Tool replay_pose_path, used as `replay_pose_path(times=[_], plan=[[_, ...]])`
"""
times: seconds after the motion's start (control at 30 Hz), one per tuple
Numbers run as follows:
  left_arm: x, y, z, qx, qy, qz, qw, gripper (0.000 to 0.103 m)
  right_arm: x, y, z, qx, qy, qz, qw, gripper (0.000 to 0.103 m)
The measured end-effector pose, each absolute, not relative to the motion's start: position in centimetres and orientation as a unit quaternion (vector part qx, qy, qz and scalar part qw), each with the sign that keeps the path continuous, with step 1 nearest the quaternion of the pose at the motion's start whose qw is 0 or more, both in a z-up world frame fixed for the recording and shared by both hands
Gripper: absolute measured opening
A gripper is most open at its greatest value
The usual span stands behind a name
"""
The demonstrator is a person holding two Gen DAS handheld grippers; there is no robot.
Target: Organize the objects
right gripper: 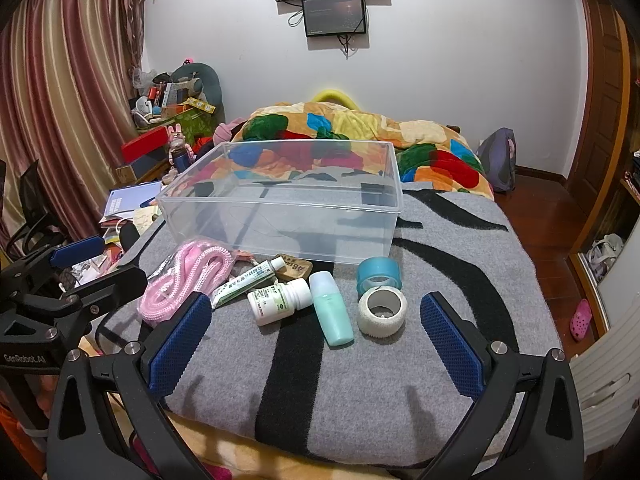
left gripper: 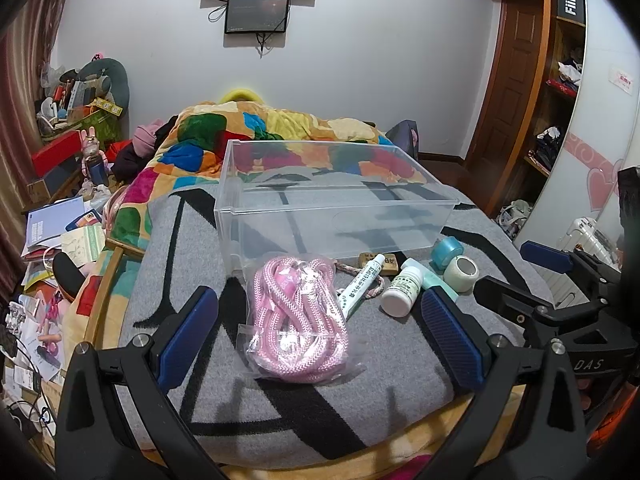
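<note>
- While both tools hung low over the near edge of the bed, the left gripper [left gripper: 316, 332] had its jaws spread wide apart with nothing between them, framing the bagged pink rope [left gripper: 298, 320] as if lined up to take it first.
- Likewise the right gripper [right gripper: 316, 344] was agape and empty, aimed at the mint bottle [right gripper: 332, 308] and the white tape roll [right gripper: 382, 311] lying just ahead.
- Beyond those lay the white pill bottle [right gripper: 278, 298], an ointment tube [right gripper: 248, 282] and a blue tape roll [right gripper: 378, 274], all bunched together on the grey blanket [right gripper: 460, 248], apparently gathered for sorting.
- Behind the cluster stood the clear bin [right gripper: 280, 216], open-topped and holding nothing, probably the place everything was meant to go.
- A small wooden tag [right gripper: 298, 267] was half covered by the tube, its lettering hard to read; the labels on the tube and pill bottle were too small to read.
</note>
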State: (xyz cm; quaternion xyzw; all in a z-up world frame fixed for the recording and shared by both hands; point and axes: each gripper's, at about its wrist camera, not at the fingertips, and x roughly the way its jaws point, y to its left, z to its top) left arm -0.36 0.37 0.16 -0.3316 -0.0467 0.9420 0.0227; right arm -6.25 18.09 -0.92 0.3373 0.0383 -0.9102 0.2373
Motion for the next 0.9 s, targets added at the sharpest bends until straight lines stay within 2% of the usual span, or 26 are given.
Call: replay_pose_path(times=[0.9], plan=[[-0.24,0.63,0.04,-0.332,-0.043,0.942,0.026,0.103,-6.19,18.15,-1.13,0.341,0.036,-0.909,0.239,0.103]])
